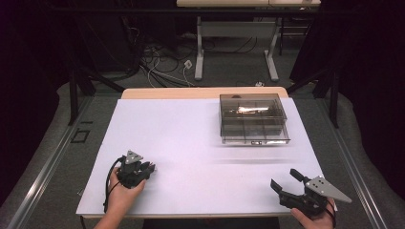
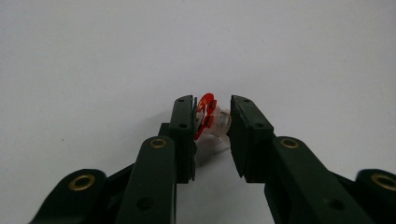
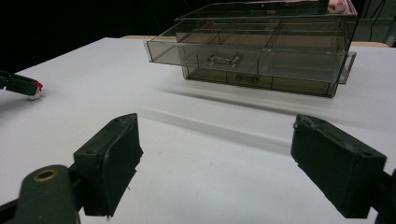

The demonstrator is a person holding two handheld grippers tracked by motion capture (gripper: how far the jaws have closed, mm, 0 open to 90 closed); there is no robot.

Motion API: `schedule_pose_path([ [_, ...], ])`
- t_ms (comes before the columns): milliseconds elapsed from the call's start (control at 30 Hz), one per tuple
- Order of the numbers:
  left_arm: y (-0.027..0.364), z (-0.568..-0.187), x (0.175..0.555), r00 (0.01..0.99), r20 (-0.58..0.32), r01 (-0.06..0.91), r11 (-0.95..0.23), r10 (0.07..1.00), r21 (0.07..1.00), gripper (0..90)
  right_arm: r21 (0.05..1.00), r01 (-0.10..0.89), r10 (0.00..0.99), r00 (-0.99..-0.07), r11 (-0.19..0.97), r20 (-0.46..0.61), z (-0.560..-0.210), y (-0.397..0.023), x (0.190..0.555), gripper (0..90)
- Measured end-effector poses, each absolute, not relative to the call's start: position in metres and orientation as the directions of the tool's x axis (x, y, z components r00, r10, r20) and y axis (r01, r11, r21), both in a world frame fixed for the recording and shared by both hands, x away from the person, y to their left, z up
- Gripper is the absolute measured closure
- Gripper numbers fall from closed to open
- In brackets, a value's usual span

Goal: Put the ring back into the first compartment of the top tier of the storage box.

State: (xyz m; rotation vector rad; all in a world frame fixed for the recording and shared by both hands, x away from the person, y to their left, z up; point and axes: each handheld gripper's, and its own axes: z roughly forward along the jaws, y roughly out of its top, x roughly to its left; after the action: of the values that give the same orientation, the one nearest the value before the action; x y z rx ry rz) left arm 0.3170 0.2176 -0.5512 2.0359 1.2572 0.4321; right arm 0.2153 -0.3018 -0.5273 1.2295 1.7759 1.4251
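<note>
The left gripper [image 2: 212, 121] pinches a small red and clear plastic piece [image 2: 211, 119] between its jaws, low over the white table top [image 1: 191, 143] at the near left. I think the pick-up step is in hand. Next, the piece probably goes into the open drawer of the clear smoky plastic drawer box [image 1: 253, 119] at the far right. The right gripper [image 1: 282, 180] waits wide open, holding nothing. The high view hides the tiny piece; the left gripper view shows it well.

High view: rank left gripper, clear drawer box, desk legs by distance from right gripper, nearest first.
From the right gripper:
1. Clear drawer box, ahead, on the sheet's far right.
2. Left gripper, across the sheet, near-left.
3. Desk legs, on the floor beyond the table.
</note>
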Motion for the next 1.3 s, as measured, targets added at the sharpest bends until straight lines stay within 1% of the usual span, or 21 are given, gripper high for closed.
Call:
schedule_pose_path([
  [133, 0.219, -0.551, 0.317, 0.460, -0.107, 0.652, -0.253, 0.882, 0.715, 71.7, 0.949, 0.313, 0.891, -0.437, 0.021, 0.125, -0.527, -0.302, 0.216, 15.2],
  [500, 0.225, -0.546, 0.315, 0.439, -0.158, 0.656, -0.196, 0.885, 0.728, 71.8, 0.949, 0.314, 0.891, -0.437, 0.019, 0.126, -0.527, -0.302, 0.215, 15.2],
  [733, 0.229, -0.538, 0.311, 0.437, -0.186, 0.646, -0.163, 0.880, 0.745, 71.7, 0.949, 0.313, 0.890, -0.438, 0.017, 0.128, -0.527, -0.302, 0.215, 15.2],
  [833, 0.230, -0.536, 0.309, 0.418, -0.204, 0.638, -0.126, 0.885, 0.760, 71.8, 0.949, 0.314, 0.890, -0.438, 0.016, 0.130, -0.527, -0.303, 0.215, 15.2],
  [867, 0.232, -0.535, 0.309, 0.426, -0.198, 0.635, -0.137, 0.883, 0.760, 71.8, 0.949, 0.314, 0.890, -0.438, 0.015, 0.130, -0.527, -0.303, 0.215, 15.2],
  [933, 0.233, -0.534, 0.308, 0.419, -0.208, 0.628, -0.116, 0.884, 0.769, 71.7, 0.950, 0.313, 0.890, -0.437, 0.013, 0.133, -0.527, -0.303, 0.215, 15.2],
  [1300, 0.238, -0.524, 0.300, 0.428, -0.222, 0.598, -0.091, 0.876, 0.796, 71.8, 0.949, 0.313, 0.889, -0.440, 0.015, 0.131, -0.527, -0.303, 0.215, 15.2],
])
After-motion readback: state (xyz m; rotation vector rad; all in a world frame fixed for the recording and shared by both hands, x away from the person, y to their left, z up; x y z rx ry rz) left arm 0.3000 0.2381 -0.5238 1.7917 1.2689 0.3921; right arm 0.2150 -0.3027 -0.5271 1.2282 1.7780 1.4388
